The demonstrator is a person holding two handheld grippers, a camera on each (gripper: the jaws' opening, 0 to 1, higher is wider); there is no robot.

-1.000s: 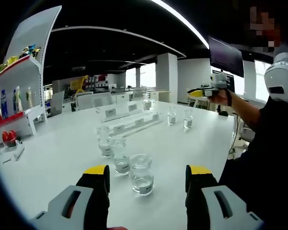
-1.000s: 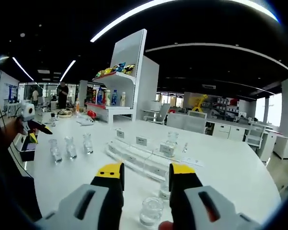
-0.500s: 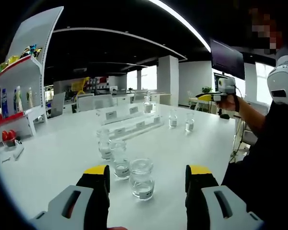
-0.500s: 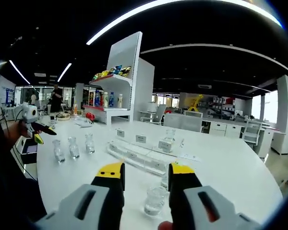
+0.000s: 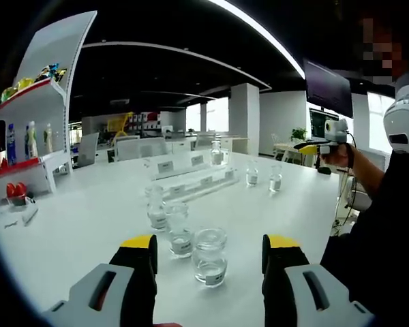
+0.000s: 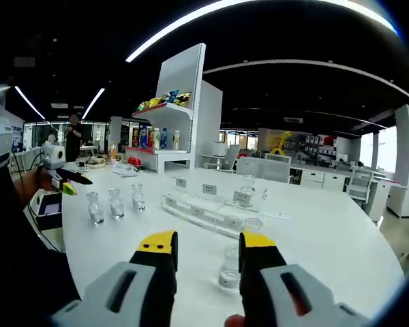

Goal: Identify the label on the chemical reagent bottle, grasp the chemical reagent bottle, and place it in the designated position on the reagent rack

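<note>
Three small clear reagent bottles with white labels stand in a row in front of my left gripper (image 5: 209, 253). The nearest bottle (image 5: 210, 255) sits just beyond the wide-open yellow-tipped jaws, and two more bottles (image 5: 180, 230) stand behind it. Further back lies the clear reagent rack (image 5: 191, 182) with label cards and one bottle (image 5: 217, 151) on it. My right gripper (image 6: 206, 251) is open over the table, with a bottle (image 6: 230, 267) beyond its jaws and another bottle (image 6: 252, 225) near the rack (image 6: 204, 210). A hand holds the left gripper (image 6: 60, 170) at the far left.
The round white table (image 5: 82, 218) has its edge close to the person on the right. A white display shelf (image 6: 177, 109) with drinks stands behind it. The other three bottles (image 6: 114, 202) stand left of the rack. A person (image 6: 73, 136) stands far back.
Both views have shifted a little with the hands. In the right gripper view the near bottle now sits further ahead of the jaws. Nothing was gripped or released.
</note>
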